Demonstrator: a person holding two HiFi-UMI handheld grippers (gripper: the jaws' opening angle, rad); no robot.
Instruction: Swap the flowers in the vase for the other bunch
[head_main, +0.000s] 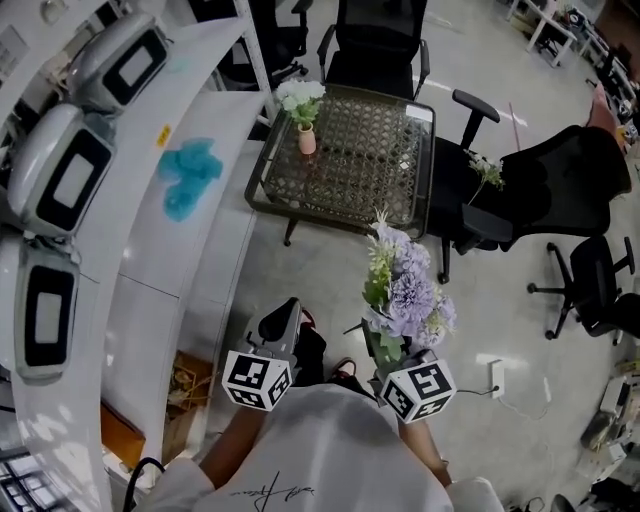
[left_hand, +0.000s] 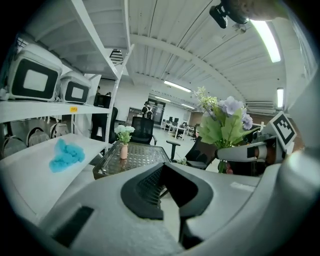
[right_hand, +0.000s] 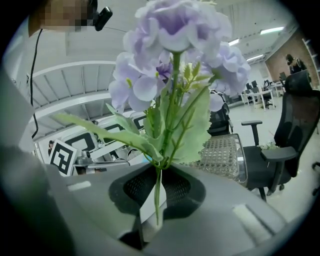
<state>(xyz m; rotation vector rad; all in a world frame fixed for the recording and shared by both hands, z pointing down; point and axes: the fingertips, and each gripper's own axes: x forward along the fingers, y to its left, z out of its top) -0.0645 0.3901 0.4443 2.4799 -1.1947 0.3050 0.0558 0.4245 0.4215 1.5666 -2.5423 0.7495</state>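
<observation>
An open office with a grey floor, and a glass-topped rattan table (head_main: 360, 160) ahead as the landmark. Short of the table, the right gripper (right_hand: 157, 192) pinches the thin green stem of the lilac bunch (right_hand: 175, 30), blooms upright above its jaws. Beside it the left gripper (left_hand: 167, 187) has its jaws pressed together on nothing. The pink vase (head_main: 306, 140) stands at the table's far left corner and holds the white flowers (head_main: 300, 97). I judge the left gripper should open on arrival and lift those straight up, with the lilac bunch held clear of the table.
</observation>
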